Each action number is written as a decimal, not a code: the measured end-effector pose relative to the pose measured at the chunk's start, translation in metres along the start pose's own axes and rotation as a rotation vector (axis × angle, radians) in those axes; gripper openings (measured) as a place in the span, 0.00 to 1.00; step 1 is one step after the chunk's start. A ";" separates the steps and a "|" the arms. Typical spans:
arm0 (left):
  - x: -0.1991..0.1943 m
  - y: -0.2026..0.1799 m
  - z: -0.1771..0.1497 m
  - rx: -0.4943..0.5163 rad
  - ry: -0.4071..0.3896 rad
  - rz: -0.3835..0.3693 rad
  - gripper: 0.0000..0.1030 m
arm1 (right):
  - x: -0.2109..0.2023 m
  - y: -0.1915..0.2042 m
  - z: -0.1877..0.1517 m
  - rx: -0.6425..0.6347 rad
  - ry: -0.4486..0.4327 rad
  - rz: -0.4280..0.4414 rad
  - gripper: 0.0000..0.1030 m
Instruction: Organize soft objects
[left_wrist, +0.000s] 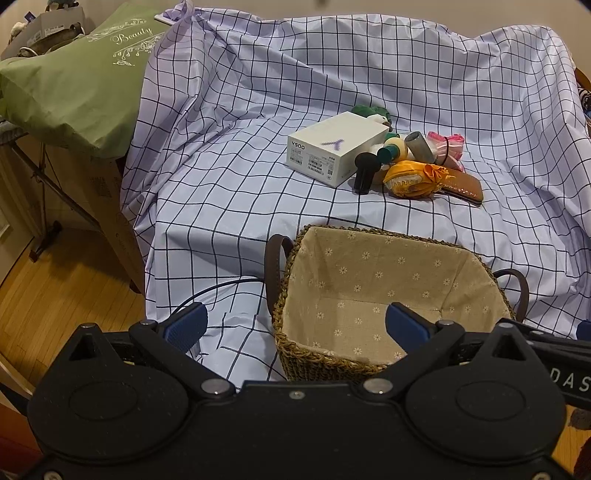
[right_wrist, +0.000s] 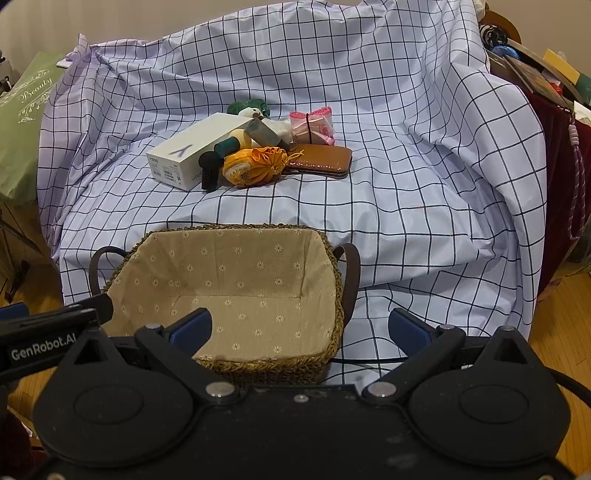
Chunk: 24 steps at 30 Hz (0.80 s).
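A woven basket (left_wrist: 314, 354) (right_wrist: 332, 266) with a flowered cloth lining and dark handles stands empty at the front of the checked sheet (left_wrist: 229, 192) (right_wrist: 406, 206). Behind it lies a pile: an orange drawstring pouch (left_wrist: 410, 179) (right_wrist: 255, 164), a pink bundle (left_wrist: 448, 146) (right_wrist: 312, 123), a green and white plush (left_wrist: 373, 112) (right_wrist: 251, 107), a white box (left_wrist: 334, 147) (right_wrist: 192, 149), a brown wallet (left_wrist: 463, 186) (right_wrist: 321, 158) and a black tool (left_wrist: 364, 168) (right_wrist: 208, 168). My left gripper (left_wrist: 295, 325) is open over the basket's left rim. My right gripper (right_wrist: 301, 328) is open over its right rim. Both hold nothing.
A green bag (left_wrist: 74, 77) (right_wrist: 22, 122) printed "Beauty" sits to the left on a stand. Dark red cloth and clutter (right_wrist: 554, 122) stand at the right. Wooden floor (left_wrist: 55, 288) shows below the sheet's edges. A black cable (left_wrist: 218, 290) runs by the basket.
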<state>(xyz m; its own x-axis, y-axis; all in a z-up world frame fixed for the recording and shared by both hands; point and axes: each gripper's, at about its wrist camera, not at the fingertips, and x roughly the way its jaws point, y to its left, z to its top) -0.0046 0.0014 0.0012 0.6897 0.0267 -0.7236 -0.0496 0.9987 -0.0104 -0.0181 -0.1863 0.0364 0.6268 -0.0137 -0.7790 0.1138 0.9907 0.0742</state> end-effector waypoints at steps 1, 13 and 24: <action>0.000 0.000 0.000 0.000 0.000 0.000 0.97 | 0.000 0.000 0.000 0.000 0.000 0.000 0.99; 0.001 0.001 -0.001 -0.001 0.005 -0.001 0.97 | 0.000 0.000 0.000 0.000 0.000 0.000 0.99; -0.003 0.003 0.000 -0.009 -0.018 -0.009 0.97 | 0.000 0.000 0.000 0.003 -0.002 0.002 0.99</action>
<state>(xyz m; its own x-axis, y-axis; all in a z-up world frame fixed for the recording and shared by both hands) -0.0064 0.0043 0.0031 0.7032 0.0182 -0.7108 -0.0496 0.9985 -0.0234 -0.0181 -0.1862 0.0364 0.6282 -0.0118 -0.7779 0.1149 0.9903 0.0777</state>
